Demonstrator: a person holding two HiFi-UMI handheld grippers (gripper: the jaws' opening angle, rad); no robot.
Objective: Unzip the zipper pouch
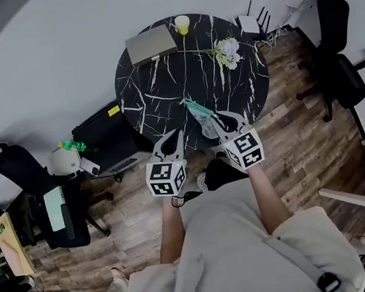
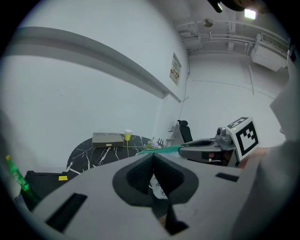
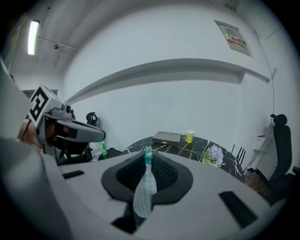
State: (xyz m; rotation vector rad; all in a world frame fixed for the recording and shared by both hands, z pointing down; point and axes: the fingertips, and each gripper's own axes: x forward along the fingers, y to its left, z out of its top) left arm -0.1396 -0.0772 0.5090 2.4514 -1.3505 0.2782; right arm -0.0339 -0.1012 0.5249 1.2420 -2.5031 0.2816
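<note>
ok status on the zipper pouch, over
Right gripper shut on white checked fabric pouch with teal zipper. Left gripper shut, grip unclear. Nothing in the way.

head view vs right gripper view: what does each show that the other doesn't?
Head view only: the wood floor, the person's torso and the right gripper seen from outside. Right gripper view only: the wall sign, the ceiling light, and its jaws shut on the pouch edge. Both: that pouch, marble table, grey box, yellow cup, flowers, left gripper.
</note>
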